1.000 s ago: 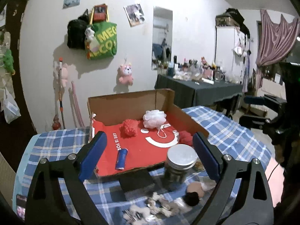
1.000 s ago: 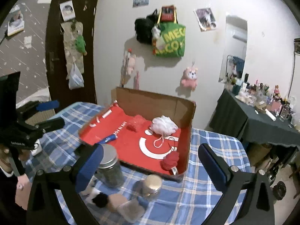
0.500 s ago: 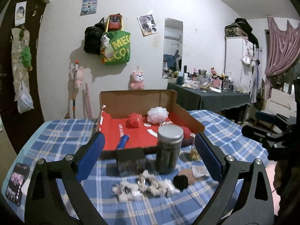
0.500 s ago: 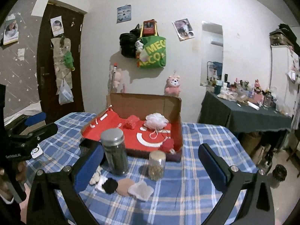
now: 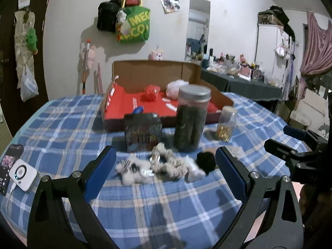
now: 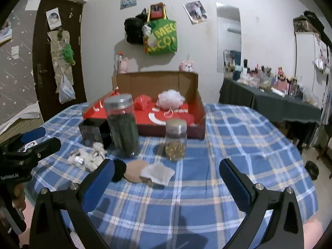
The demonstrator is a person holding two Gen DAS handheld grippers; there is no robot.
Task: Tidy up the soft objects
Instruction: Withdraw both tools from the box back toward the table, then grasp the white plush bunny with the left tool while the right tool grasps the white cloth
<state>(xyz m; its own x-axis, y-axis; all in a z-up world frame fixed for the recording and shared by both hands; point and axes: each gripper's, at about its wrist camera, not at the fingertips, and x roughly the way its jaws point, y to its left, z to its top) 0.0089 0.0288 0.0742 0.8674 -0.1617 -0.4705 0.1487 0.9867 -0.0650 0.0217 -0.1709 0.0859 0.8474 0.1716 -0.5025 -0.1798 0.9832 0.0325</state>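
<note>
Fluffy white-grey scrunchies [image 5: 157, 164] lie heaped on the checked cloth [image 5: 166, 203]; left gripper [image 5: 164, 166] and right gripper [image 6: 166, 173] gape wide, empty

A lived-in bedroom at home: behind the checked-cloth table [image 6: 238, 137] hangs a green tote bag [image 6: 162, 36] (beside photos), and right of it a cluttered dresser [image 6: 269, 103] under a mirror [image 6: 228, 37].

A table covered in blue plaid cloth [image 6: 238, 137] carries an open cardboard box [image 6: 199, 112] with a red lining at its far side. In front of the box stand a tall jar [image 6: 122, 124], a small jar [image 6: 176, 139] and a dark patterned box [image 5: 143, 131]. Nearer lie fluffy scrunchies [image 5: 153, 165], a black puff [image 6: 118, 170], a tan round pad [image 6: 134, 171] and a white pad [image 6: 157, 173]. A white device [image 5: 22, 174] sits at the left edge.
</note>
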